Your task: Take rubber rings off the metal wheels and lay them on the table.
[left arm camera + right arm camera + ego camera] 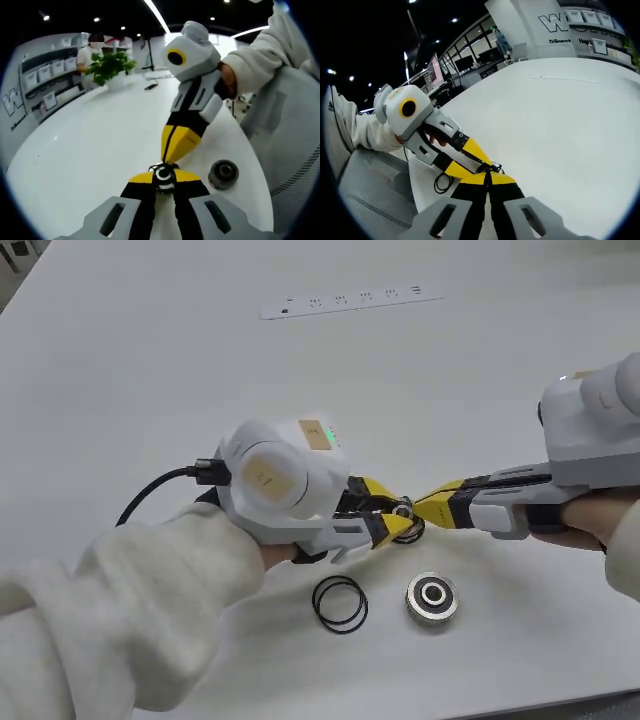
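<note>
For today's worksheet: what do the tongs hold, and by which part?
Left tongs clamp a wheel across its rim; right tongs seemingly pinch its rubber ring.

White table (150,390): a power strip (350,300) toward the far edge; black rubber rings (340,603), perhaps two, beside a metal wheel (432,598) near the front edge.

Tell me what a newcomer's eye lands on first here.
Two yellow-tipped grippers meet in the middle of the head view. The left gripper clamps a small wheel, and the right gripper has its shut tips pinching at the rim. Nearer the person, black rings lie on the table beside another wheel.
</note>
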{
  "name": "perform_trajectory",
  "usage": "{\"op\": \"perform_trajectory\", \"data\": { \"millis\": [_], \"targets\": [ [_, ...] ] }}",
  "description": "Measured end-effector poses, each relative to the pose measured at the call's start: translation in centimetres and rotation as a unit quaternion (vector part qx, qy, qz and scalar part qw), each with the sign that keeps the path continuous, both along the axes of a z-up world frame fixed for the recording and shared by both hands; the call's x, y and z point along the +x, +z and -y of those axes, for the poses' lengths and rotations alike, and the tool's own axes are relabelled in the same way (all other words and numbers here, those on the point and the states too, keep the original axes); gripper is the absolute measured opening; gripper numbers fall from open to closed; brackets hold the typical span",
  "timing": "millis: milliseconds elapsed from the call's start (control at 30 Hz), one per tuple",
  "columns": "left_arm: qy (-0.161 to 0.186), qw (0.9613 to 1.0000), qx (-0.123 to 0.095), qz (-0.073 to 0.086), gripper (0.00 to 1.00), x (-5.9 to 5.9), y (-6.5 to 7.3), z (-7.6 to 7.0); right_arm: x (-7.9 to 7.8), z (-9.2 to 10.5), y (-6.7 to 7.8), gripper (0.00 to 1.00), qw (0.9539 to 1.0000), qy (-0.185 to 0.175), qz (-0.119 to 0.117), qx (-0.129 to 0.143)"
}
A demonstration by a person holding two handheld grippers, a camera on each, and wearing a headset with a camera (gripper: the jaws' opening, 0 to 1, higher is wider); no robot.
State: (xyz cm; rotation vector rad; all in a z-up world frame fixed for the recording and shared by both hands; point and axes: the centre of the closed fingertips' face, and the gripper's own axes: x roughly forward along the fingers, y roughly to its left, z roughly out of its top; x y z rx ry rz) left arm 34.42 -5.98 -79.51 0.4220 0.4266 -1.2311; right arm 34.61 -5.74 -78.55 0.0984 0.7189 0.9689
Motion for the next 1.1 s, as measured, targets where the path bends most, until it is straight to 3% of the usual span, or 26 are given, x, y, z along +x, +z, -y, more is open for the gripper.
{"op": "perform_trajectory", "data": {
  "millis": [433,533,567,600,667,733,867,967,1100],
  "targets": [
    [0.002,1.0000,0.002,0.005,0.13,0.0,0.0,0.0,-0.2,-0.4,0.5,0.00,0.9999,0.011,0.007,0.006],
    [0.003,0.9999,0.003,0.010,0.14,0.0,0.0,0.1,-0.2,-0.5,0.9,0.00,0.9998,0.008,0.006,0.018],
    [0.004,0.9999,0.004,0.010,0.14,0.0,0.0,0.1,-0.1,-0.8,1.5,0.00,0.9993,0.006,0.007,0.035],
    [0.004,0.9999,0.005,0.010,0.14,0.0,0.0,0.1,-0.2,-0.7,1.4,0.00,0.9995,0.007,-0.001,0.031],
    [0.008,0.9999,0.007,0.011,0.14,0.0,0.0,0.1,-0.1,-0.6,1.1,0.00,0.9997,0.009,0.012,0.019],
    [0.001,0.9996,0.018,0.023,0.14,0.0,0.1,0.0,0.0,-0.6,1.1,0.00,0.9997,0.005,0.007,0.021],
    [-0.004,0.9989,0.033,0.032,0.14,-0.2,0.3,0.0,0.0,-0.2,0.5,0.00,0.9999,0.006,0.012,0.004],
    [-0.009,0.9991,0.032,0.028,0.13,-0.4,0.6,0.0,-0.2,-0.1,0.0,0.00,0.9998,0.013,0.013,-0.008],
    [-0.010,0.9992,0.027,0.027,0.17,-0.5,1.6,0.0,-0.1,-0.1,0.3,0.00,0.9998,0.011,0.014,-0.005]
  ]
}}
